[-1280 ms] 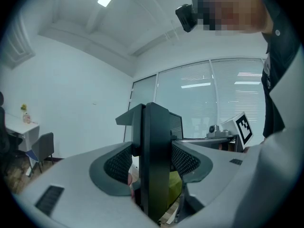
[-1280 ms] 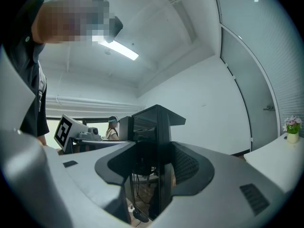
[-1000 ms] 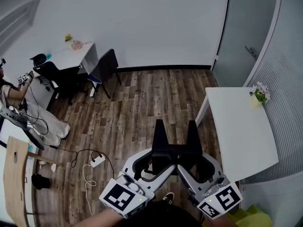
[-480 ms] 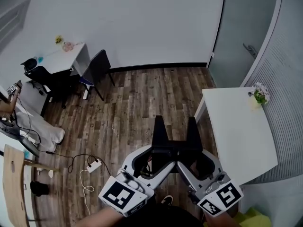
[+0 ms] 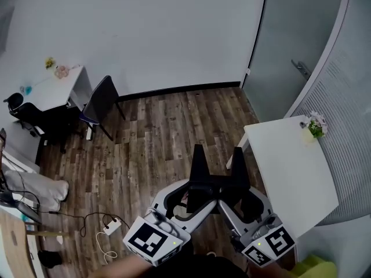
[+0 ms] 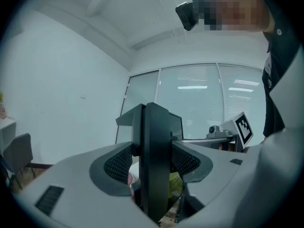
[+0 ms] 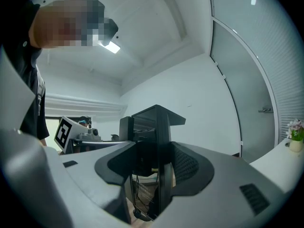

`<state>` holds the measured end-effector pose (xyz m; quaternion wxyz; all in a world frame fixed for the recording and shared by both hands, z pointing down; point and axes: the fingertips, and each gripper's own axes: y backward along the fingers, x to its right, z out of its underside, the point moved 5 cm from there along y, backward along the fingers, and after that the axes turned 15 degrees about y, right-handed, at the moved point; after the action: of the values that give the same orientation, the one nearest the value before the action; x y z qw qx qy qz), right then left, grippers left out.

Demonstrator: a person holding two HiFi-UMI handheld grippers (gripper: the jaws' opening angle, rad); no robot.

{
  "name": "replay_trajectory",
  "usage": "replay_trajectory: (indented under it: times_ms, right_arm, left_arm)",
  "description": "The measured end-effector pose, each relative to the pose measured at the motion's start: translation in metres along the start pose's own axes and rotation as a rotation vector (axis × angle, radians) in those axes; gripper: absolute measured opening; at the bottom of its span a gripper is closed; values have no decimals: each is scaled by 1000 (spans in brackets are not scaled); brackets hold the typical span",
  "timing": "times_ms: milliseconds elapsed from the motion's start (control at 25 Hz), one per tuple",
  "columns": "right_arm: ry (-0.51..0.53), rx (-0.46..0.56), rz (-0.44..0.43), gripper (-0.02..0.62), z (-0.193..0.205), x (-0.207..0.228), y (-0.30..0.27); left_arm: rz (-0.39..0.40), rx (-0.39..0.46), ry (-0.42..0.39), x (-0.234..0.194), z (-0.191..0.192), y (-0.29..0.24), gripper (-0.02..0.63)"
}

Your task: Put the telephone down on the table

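Clamping nothing, fingers closed: left gripper [image 6: 153,115] | right gripper [image 7: 159,118] | one table [image 5: 290,167], one flowerpot [image 5: 313,126]

Your left gripper [image 5: 197,154] and right gripper [image 5: 237,155] have smooth, matt grey plastic shells. Their fingers [image 6: 154,165] are matt black, and the dark insets [image 6: 116,164] beside them have a fine mesh texture. Beneath you, the floor [image 5: 151,138] is brown wood plank with mottled grain and a faint sheen. The table [image 5: 290,172] at your right has a smooth, matt white top. The wall [image 5: 145,33] is matt white. The door [image 5: 278,45] is smooth grey, and its handle [image 5: 300,68] looks like metal.
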<state>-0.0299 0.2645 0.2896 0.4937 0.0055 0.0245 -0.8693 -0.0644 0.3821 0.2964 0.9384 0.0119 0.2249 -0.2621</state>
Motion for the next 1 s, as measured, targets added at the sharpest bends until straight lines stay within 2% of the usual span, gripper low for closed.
replay_trajectory:
  times_ms: [240,440,640,1000]
  right_arm:
    - [-13,1,90,241,-3,10,-49]
    - [-25,3,175,241,-1,22,-71]
    - [-24,-6,250,241,1,47,-73]
    - [-31,-7,369,241,11,115,-46]
  left_arm:
    - [85,-47,-24,-49,-28,-17,262]
    - [160,-85,-30,-74,-40,-38,262]
    - [229,-123,-28,-80,-43,-70,262]
    - [338,-174,-40,-62,-36,-152,262]
